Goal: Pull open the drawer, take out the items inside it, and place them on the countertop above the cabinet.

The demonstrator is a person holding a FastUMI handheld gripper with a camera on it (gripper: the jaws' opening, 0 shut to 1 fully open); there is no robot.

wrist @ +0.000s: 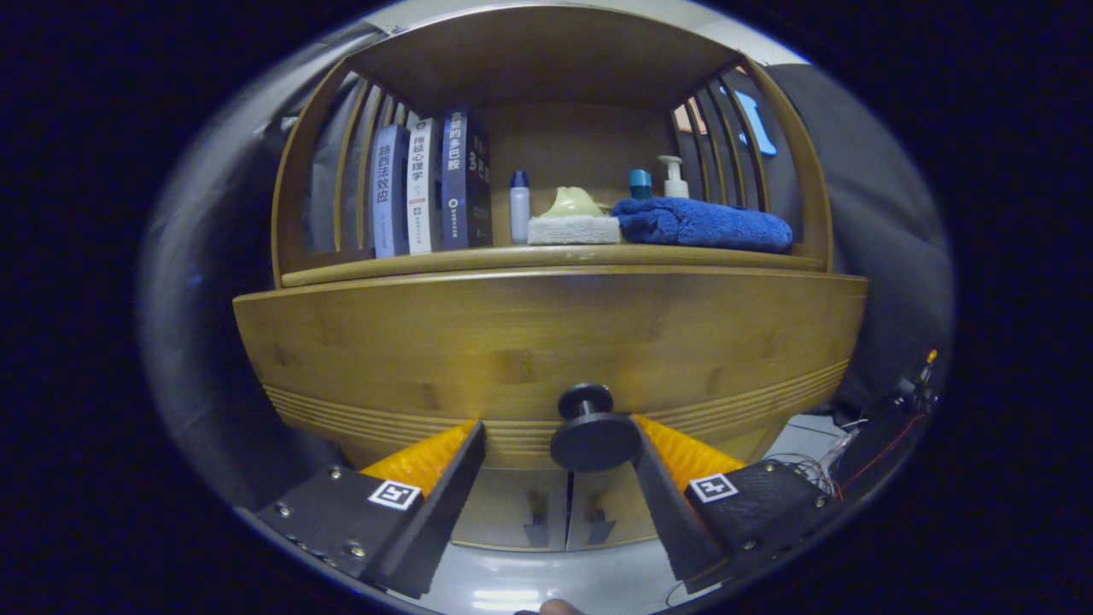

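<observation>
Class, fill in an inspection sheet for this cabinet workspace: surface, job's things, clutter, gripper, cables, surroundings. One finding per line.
Surface: bamboo-coloured wooden countertop shelf above the drawer, already carrying items.
Job's things: closed wooden drawer front with a round black knob; its contents are hidden.
Clutter: three upright books, a white bottle with a blue cap, a white sponge, a folded blue towel, a white pump bottle.
Gripper: gripper open, the knob between its fingers, nearer the right one; contact cannot be told.
Cables: thin wires right of the cabinet.
Surroundings: two small lower cabinet doors, grey floor, dark cloth wall.
</observation>
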